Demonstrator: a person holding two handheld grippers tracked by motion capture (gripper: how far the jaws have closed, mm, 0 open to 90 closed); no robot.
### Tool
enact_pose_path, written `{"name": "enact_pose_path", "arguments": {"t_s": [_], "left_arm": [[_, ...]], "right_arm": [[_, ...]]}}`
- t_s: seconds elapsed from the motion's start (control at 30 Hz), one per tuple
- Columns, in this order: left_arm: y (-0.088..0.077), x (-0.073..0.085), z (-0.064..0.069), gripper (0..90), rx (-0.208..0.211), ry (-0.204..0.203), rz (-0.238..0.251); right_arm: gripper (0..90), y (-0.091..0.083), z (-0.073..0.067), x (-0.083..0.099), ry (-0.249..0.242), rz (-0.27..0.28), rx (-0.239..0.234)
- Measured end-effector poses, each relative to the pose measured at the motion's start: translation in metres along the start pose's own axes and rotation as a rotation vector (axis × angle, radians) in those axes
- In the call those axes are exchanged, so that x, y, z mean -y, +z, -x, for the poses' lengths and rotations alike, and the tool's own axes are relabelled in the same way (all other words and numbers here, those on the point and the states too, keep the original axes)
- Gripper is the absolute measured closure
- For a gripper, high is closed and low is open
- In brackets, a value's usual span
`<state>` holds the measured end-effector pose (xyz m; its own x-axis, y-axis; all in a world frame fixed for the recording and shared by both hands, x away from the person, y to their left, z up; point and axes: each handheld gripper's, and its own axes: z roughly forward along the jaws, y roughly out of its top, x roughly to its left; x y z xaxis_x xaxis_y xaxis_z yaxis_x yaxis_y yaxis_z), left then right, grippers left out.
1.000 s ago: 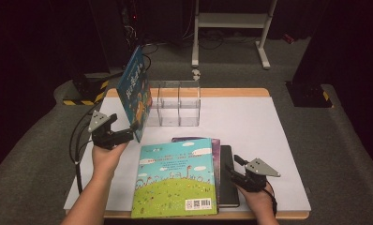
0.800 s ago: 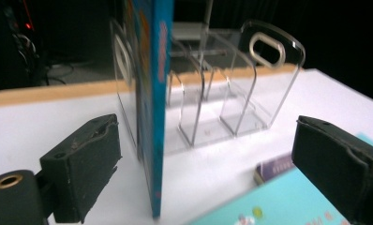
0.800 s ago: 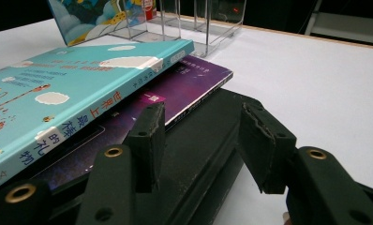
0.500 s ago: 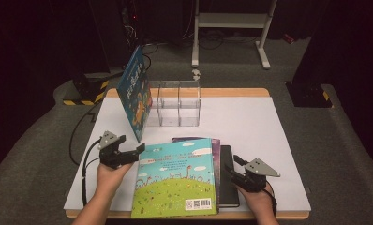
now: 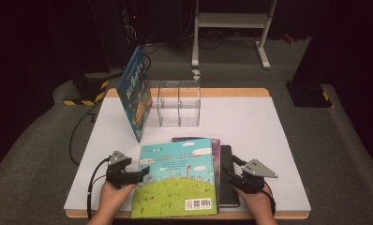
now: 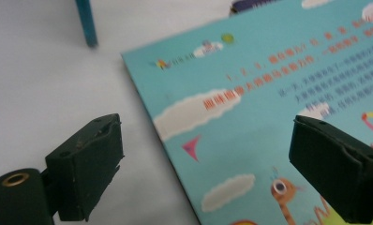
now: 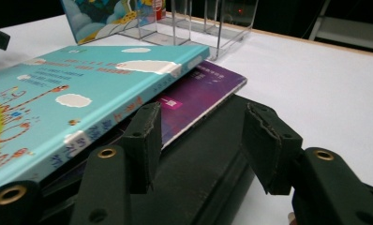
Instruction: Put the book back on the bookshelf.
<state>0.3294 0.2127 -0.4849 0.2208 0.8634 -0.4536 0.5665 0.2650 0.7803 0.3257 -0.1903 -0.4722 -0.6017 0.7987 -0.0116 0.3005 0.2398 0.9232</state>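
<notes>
The picture book is lying flat, spine toward the right tool, jaws just widening apart; left tool gaping astride its edge.

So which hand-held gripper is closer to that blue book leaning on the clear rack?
Left. The left hand-held gripper sits just below the blue book, at the stack's left edge. The right hand-held gripper is across the stack, by the black book.

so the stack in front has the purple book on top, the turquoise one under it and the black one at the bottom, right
Not quite: the turquoise book lies on top, with the purple book under it and the black book at the bottom. The right gripper view shows the layering from the side, and the high view confirms it.
</notes>
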Motion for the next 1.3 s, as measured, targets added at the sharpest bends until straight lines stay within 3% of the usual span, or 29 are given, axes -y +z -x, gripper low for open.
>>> {"name": "enact_pose_path", "arguments": {"t_s": [0.07,0.17,0.33,0.4,0.73,1.0,1.3], "left_arm": [[0.000,0.004,0.002,10.5,-0.002,-0.032,-0.011],[0.001,0.011,0.004,10.0,-0.005,-0.018,-0.063],[0.003,0.015,0.006,9.7,0.021,-0.090,-0.054],[0.003,0.016,0.010,11.0,0.038,-0.086,-0.065],[0.005,0.018,0.016,8.4,0.012,-0.080,-0.057],[0.010,0.021,0.031,9.7,0.050,-0.077,-0.074],[0.012,0.022,0.034,10.9,0.066,-0.066,-0.073]], "right_arm": [[46.8,0.000,-0.005,-0.002,-0.024,0.000,-0.001],[45.9,-0.001,-0.010,-0.005,-0.034,0.003,-0.008],[45.8,-0.003,-0.016,-0.009,-0.043,0.012,-0.030],[45.9,-0.003,-0.018,-0.010,-0.041,0.009,-0.043],[42.6,-0.001,-0.027,-0.013,-0.015,-0.006,-0.125],[40.4,0.001,-0.027,-0.014,0.008,-0.047,-0.118],[38.6,0.002,-0.020,-0.012,0.080,-0.065,-0.151]]}}
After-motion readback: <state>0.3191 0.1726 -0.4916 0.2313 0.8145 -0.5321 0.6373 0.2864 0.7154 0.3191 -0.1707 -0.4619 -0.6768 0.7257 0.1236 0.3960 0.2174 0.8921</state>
